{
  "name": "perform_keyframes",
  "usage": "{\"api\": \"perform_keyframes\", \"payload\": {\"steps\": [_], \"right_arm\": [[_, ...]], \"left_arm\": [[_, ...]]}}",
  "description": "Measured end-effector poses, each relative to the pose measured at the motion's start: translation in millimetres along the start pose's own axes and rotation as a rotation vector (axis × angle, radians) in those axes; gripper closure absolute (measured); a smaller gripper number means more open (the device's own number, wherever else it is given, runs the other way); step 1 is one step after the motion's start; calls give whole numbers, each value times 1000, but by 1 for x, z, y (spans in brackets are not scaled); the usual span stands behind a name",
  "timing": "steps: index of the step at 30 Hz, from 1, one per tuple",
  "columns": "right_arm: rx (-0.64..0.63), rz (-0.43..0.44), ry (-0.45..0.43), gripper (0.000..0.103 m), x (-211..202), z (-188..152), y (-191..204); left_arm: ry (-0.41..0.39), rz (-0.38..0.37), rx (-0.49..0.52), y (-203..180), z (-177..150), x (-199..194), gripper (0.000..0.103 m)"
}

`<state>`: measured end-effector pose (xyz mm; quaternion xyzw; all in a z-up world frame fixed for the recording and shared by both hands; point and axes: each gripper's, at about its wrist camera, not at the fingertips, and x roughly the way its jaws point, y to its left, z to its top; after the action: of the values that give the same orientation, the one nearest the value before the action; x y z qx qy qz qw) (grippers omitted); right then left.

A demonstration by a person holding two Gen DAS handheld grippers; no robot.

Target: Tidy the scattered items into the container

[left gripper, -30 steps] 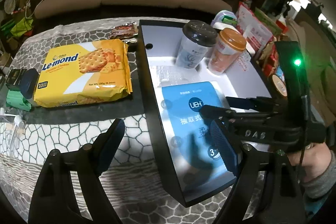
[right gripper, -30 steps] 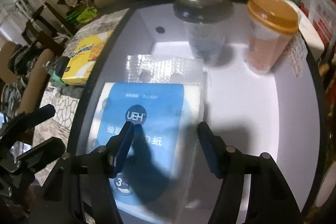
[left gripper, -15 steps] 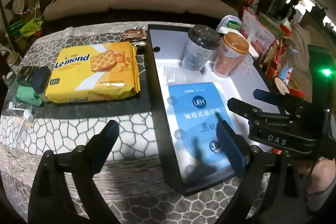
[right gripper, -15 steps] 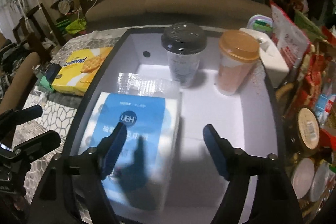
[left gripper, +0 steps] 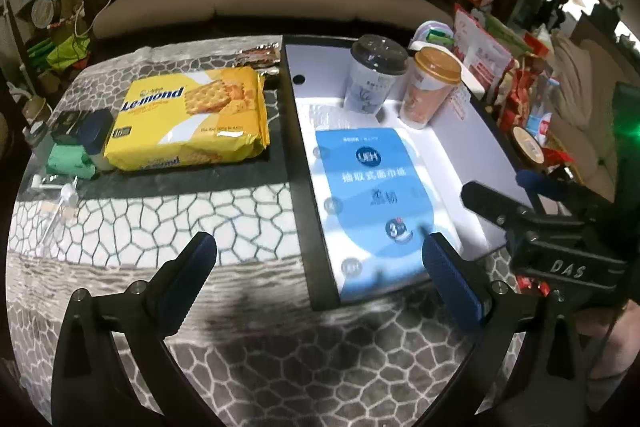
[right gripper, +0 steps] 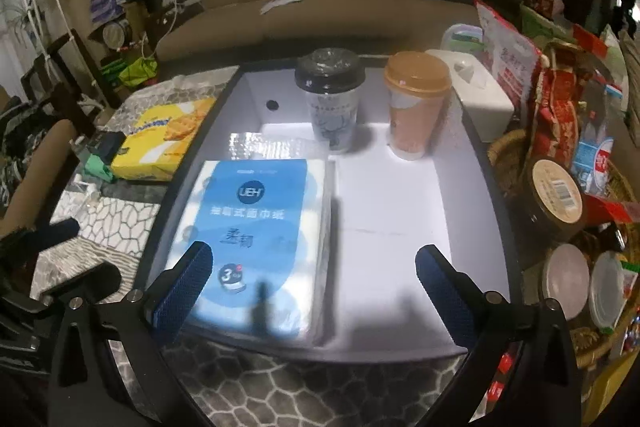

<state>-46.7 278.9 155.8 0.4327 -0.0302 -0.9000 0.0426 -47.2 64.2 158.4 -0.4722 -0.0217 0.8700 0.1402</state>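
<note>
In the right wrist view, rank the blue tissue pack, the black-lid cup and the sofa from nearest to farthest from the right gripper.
Measured from the right gripper:
1. Blue tissue pack: nearest, lying in the left half of the container, just ahead of the left finger.
2. Black-lid cup: upright at the container's far end.
3. Sofa: farthest, beyond the table.
</note>
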Motion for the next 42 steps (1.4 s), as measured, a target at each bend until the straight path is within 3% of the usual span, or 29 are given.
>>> {"api": "perform_keyframes", "payload": {"steps": [14, 20, 30, 36, 42], "right_arm": [[-4, 1, -55, 0, -47, -19, 32], [-20, 14, -70, 0, -58, -20, 60], [-27, 92, -81, 0, -47, -13, 112], [-69, 134, -67, 0, -22, -3, 153], [-84, 206, -62, 0, 10, 8, 191]], "left_arm": [[-60, 19, -15, 23, -29, -53, 0], [-92, 45, -34, 52, -35, -75, 0], [-124, 132, -123, 164, -60, -99, 0], [-169, 175, -218, 237, -67, -110, 0], [-201, 207, -249, 294, -62, -106, 0]]}}
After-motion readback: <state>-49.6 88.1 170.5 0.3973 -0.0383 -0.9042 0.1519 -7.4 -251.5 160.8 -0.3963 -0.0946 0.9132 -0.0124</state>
